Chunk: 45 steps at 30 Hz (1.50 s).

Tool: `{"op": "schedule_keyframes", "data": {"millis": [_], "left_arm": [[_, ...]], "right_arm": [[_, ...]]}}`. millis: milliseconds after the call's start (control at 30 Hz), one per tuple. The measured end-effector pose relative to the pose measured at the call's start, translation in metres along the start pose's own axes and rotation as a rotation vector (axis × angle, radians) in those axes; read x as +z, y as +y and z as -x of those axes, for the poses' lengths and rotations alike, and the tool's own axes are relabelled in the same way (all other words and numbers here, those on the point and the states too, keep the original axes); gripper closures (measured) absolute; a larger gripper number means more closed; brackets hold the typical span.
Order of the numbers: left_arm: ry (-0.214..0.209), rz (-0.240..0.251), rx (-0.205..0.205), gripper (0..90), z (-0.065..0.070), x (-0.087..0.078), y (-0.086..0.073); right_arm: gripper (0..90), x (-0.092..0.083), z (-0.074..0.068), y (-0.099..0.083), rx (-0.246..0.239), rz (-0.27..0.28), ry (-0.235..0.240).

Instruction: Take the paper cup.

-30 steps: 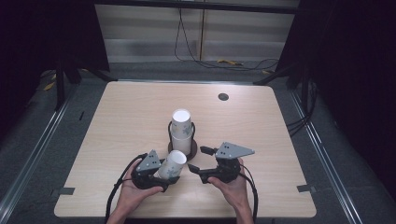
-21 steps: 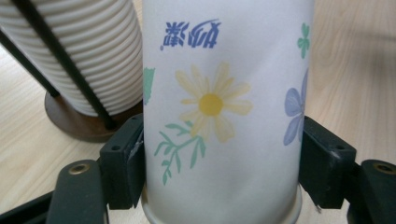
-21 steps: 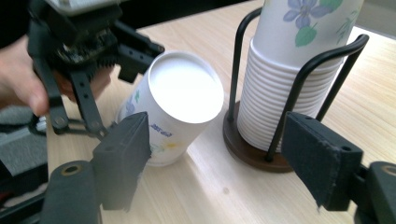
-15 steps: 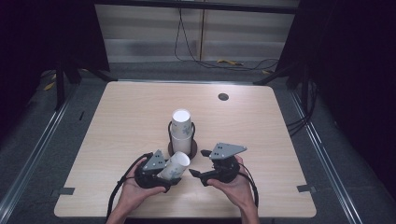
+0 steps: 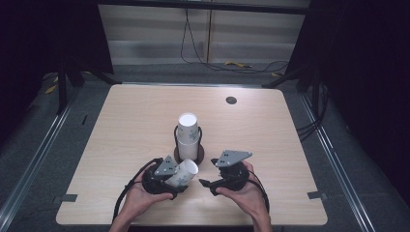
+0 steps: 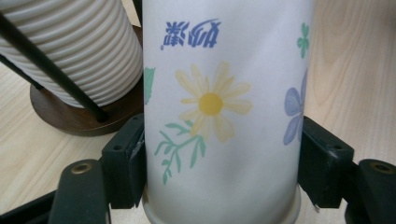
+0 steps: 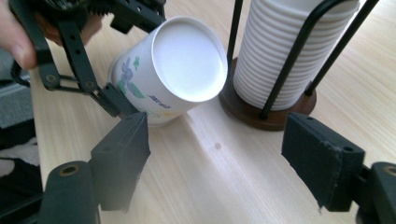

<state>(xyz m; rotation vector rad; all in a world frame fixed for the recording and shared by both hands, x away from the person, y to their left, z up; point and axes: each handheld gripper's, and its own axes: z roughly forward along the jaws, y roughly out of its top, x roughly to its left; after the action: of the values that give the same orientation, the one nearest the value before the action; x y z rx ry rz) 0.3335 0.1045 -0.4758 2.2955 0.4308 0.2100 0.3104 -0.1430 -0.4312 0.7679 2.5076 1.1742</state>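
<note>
A white paper cup [image 5: 186, 170] printed with flowers lies tilted in my left gripper [image 5: 178, 178], its closed base turned toward the right gripper. The left gripper view has both black pads [image 6: 126, 163] pressing the sides of the cup [image 6: 219, 93]; the left gripper [image 6: 222, 158] is shut on it. My right gripper [image 5: 205, 183] points left at the cup's base [image 7: 187, 60]. Its jaws have just been opening, and the right gripper [image 7: 217, 158] stands open with nothing between them. A stack of white ribbed cups [image 5: 187, 137] stands just behind in a black wire holder.
The holder's round wooden base [image 7: 261, 116] sits close beyond both grippers. A dark round cap [image 5: 231, 100] is set into the light wood table [image 5: 121, 125] at the back right. Cables trail from both grippers toward the near edge.
The left gripper with the cup has edged slightly right, toward the right gripper. The right hand has stayed in place.
</note>
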Motion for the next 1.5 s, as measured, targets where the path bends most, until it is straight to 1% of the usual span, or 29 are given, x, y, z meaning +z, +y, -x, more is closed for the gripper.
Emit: {"op": "schedule_keyframes", "data": {"millis": [100,133,167,200,233,300,367,433,500,567,633,667,800,867,933,1000,1100,1167,1200,1267,1333,1367,1400,1433,1500], "left_arm": [[-0.003,-0.015,0.02,28.7,0.001,0.0,0.004],[-0.004,-0.018,0.018,28.7,0.001,0.0,0.005],[-0.002,-0.022,0.026,28.7,0.0,-0.001,0.006],[-0.005,-0.016,0.023,28.8,0.0,0.0,0.006],[-0.006,-0.019,0.024,28.8,-0.001,0.0,0.007],[-0.008,-0.036,0.038,28.8,-0.002,0.0,0.007],[-0.012,-0.044,0.031,28.8,-0.001,0.0,0.008],[-0.016,-0.052,0.046,28.9,-0.002,0.001,0.009],[-0.011,-0.063,0.05,28.9,-0.002,0.002,0.011],[-0.026,-0.056,0.054,28.8,-0.003,0.002,0.012],[-0.024,-0.065,0.053,28.8,-0.004,0.003,0.013],[-0.026,-0.076,0.062,28.8,-0.004,0.003,0.014],[-0.042,-0.093,0.067,29.0,-0.007,0.006,0.015],[-0.048,-0.102,0.055,29.0,-0.009,0.008,0.014],[-0.042,-0.113,0.058,29.0,-0.011,0.011,0.013],[-0.036,-0.126,0.069,29.0,-0.012,0.011,0.014],[-0.04,-0.131,0.076,29.0,-0.012,0.012,0.014],[-0.041,-0.135,0.081,29.1,-0.011,0.012,0.014],[-0.042,-0.145,0.086,29.1,-0.011,0.011,0.015],[-0.037,-0.157,0.099,29.1,-0.009,0.011,0.016],[-0.026,-0.173,0.116,29.1,-0.006,0.01,0.019],[-0.025,-0.173,0.122,29.2,-0.005,0.01,0.02],[-0.031,-0.171,0.124,29.2,-0.004,0.01,0.02],[-0.035,-0.173,0.134,29.2,-0.003,0.01,0.021],[-0.036,-0.184,0.144,29.2,-0.002,0.012,0.022]], "right_arm": [[21.7,0.002,-0.001,0.002,-0.012,-0.021,-0.002],[21.6,0.002,-0.001,0.003,-0.015,-0.03,0.001],[21.4,0.003,-0.001,0.003,-0.018,-0.042,0.006],[21.5,0.004,-0.001,0.003,-0.02,-0.052,0.011],[21.2,0.006,-0.001,0.004,-0.029,-0.074,0.016],[20.7,0.008,-0.001,0.006,-0.035,-0.098,0.016],[21.5,0.009,0.0,0.008,-0.041,-0.109,0.018],[22.1,0.011,0.001,0.01,-0.046,-0.12,0.027],[23.7,0.013,0.003,0.012,-0.057,-0.133,0.026],[24.0,0.015,0.004,0.013,-0.06,-0.15,0.045],[22.9,0.016,0.004,0.014,-0.075,-0.182,0.053],[22.9,0.017,0.004,0.014,-0.084,-0.186,0.054],[23.3,0.019,0.006,0.017,-0.086,-0.21,0.074],[26.3,0.019,0.007,0.017,-0.09,-0.218,0.081],[26.9,0.02,0.008,0.018,-0.089,-0.236,0.092],[26.4,0.021,0.009,0.019,-0.092,-0.259,0.09],[25.7,0.024,0.012,0.021,-0.102,-0.288,0.095],[24.9,0.027,0.013,0.021,-0.106,-0.301,0.104],[24.9,0.028,0.014,0.022,-0.108,-0.303,0.109],[25.2,0.029,0.015,0.022,-0.099,-0.317,0.119],[25.2,0.029,0.016,0.021,-0.098,-0.315,0.127],[25.2,0.029,0.016,0.021,-0.096,-0.315,0.128],[25.3,0.029,0.016,0.021,-0.095,-0.317,0.129],[25.2,0.029,0.016,0.021,-0.097,-0.318,0.134],[24.5,0.031,0.017,0.021,-0.103,-0.315,0.14]]}}
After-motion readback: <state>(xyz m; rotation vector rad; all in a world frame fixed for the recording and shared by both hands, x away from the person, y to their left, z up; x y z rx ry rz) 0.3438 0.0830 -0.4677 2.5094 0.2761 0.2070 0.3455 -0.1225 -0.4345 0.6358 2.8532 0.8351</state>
